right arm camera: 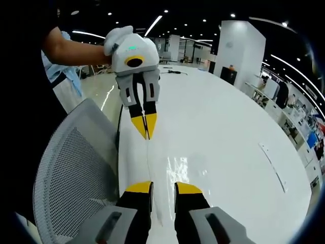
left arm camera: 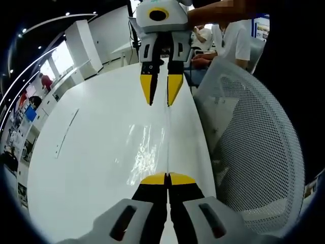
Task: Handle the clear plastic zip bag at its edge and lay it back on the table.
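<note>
In the left gripper view, the left gripper (left arm camera: 167,178) rises from the bottom edge: grey moulded housing, black arms, yellow wedge-shaped tips. Its jaws are pressed together on the near edge of the bag (left arm camera: 147,147). The bag is clear, thin plastic, visible mainly as glossy wrinkled highlights and a straight crease line running away from the closed tips. It lies flat on the table (left arm camera: 91,152), near the table's right-hand edge in this view. The table top is white, smooth and glossy, with a rounded outline.

Farther along the same crease, the right gripper (left arm camera: 160,90) points back toward the camera. Its two yellow tapered tips stand apart, one on each side of the bag's far edge; whether they touch the plastic cannot be told. Just beside the table edge stands a chair (left arm camera: 254,152) with a curved white frame and a perforated mesh back. Beyond it a person in a white shirt (left arm camera: 231,38) is seated.

In the right gripper view, the right gripper (right arm camera: 163,189) shows its yellow tips parted, with the bag (right arm camera: 177,168) as a faint glossy sheet between and ahead of them. Farther on, the left gripper (right arm camera: 144,126) has its tips together. A hand (right arm camera: 112,40) in a white glove holds its housing.
</note>
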A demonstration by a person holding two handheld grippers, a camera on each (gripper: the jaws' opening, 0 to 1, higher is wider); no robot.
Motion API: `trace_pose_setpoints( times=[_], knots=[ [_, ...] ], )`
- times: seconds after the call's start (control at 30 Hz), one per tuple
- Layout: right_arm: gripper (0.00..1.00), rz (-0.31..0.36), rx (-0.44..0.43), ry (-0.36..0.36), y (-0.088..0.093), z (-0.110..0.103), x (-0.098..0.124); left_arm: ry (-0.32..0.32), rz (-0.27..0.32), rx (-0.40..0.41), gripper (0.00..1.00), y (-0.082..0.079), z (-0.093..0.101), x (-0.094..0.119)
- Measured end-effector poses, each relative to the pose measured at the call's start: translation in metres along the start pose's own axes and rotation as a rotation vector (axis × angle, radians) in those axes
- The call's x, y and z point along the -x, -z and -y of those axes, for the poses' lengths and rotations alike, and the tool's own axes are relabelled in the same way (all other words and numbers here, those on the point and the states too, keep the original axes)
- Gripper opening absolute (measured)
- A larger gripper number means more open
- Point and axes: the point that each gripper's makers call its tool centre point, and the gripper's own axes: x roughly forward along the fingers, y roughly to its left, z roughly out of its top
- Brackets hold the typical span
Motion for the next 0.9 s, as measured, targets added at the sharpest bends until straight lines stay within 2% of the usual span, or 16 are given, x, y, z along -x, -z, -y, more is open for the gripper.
trace_pose_setpoints(
  times=[0.3, 0.9],
  knots=[
    [0.13, 0.024, 0.0, 0.0, -0.01, 0.003, 0.0, -0.006, 0.0, -0.004, 0.0, -0.001, -0.001, 0.001],
    [0.12, -0.017, 0.014, -0.028, 0.0, -0.005, -0.013, -0.012, 0.005, -0.01, 0.0, -0.006, -0.002, 0.001]
  ],
)
